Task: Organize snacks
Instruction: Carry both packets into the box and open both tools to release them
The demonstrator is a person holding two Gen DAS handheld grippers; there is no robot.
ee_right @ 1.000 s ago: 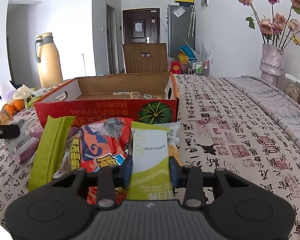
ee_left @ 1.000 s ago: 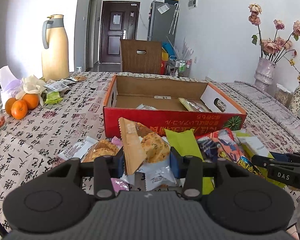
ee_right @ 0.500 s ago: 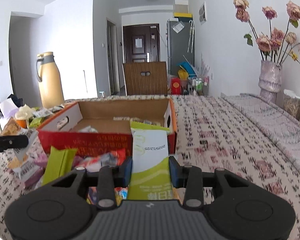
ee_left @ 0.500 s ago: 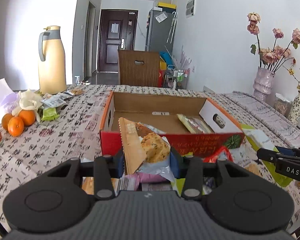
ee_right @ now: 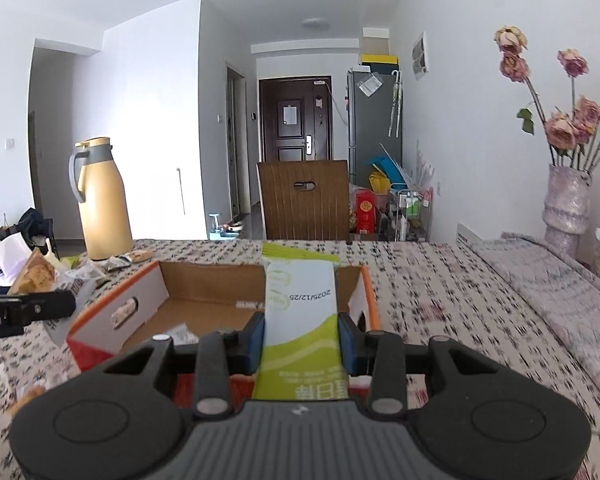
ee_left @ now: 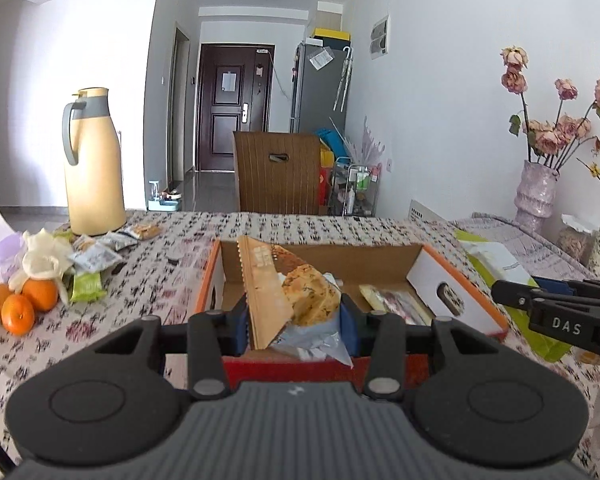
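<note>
My left gripper (ee_left: 292, 330) is shut on a clear and brown biscuit packet (ee_left: 288, 300) and holds it in the air above the front wall of the open red cardboard box (ee_left: 456, 280). My right gripper (ee_right: 302, 340) is shut on a green and white snack packet (ee_right: 300, 308) and holds it above the same box (ee_right: 140, 300), near its right end. A few packets (ee_left: 392, 300) lie inside the box. The right gripper's finger shows at the right of the left wrist view (ee_left: 556, 312); the left gripper's finger shows at the left of the right wrist view (ee_right: 24, 310).
A tan thermos jug (ee_left: 94, 164), oranges (ee_left: 24, 304) and loose packets (ee_left: 96, 256) stand at the table's left. A flower vase (ee_left: 536, 192) stands at the far right. A wooden chair (ee_left: 280, 172) is behind the table. Blurred packets (ee_right: 24, 396) lie by the box's front left corner.
Both grippers have risen from the snack pile in front of the box and moved forward with their packets, now over the box.
</note>
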